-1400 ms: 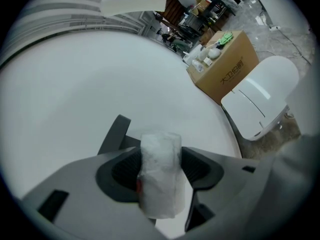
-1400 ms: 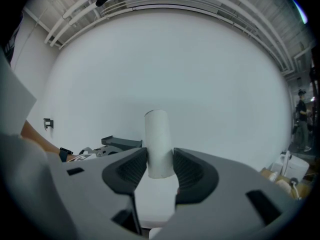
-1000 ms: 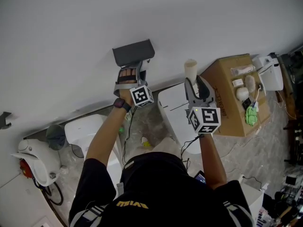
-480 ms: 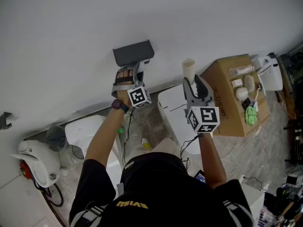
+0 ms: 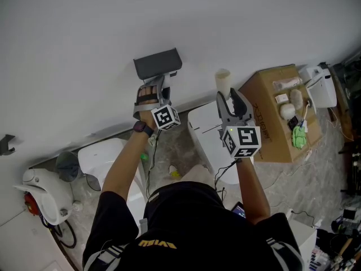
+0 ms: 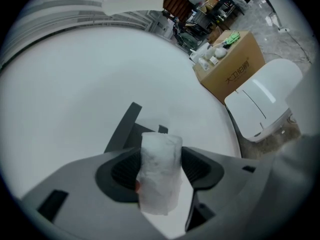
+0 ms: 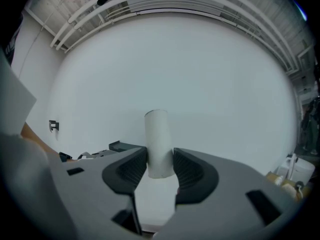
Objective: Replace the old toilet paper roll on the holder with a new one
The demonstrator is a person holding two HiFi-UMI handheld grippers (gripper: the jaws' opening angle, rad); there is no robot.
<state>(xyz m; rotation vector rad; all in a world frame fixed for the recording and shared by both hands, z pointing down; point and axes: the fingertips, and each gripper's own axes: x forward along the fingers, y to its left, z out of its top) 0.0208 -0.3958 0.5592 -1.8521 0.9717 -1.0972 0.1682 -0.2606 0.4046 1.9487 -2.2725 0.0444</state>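
Note:
A dark grey paper holder (image 5: 158, 64) is fixed to the white wall. My left gripper (image 5: 157, 84) is just below it, shut on a white toilet paper roll (image 6: 159, 179) that stands upright between the pads. In the left gripper view the holder (image 6: 122, 131) sits right behind the roll. To the right, my right gripper (image 5: 230, 97) is shut on a bare cardboard tube (image 5: 224, 82), held upright in front of the wall and apart from the holder. The tube (image 7: 157, 134) sticks up above the right gripper's (image 7: 160, 166) pads. The head view does not show the white roll.
A cardboard box (image 5: 271, 123) with several small items on top stands at the right. A white toilet lid (image 5: 206, 131) lies below the grippers and another white toilet (image 5: 104, 157) is at lower left. A small hook (image 5: 5, 141) is on the wall at far left.

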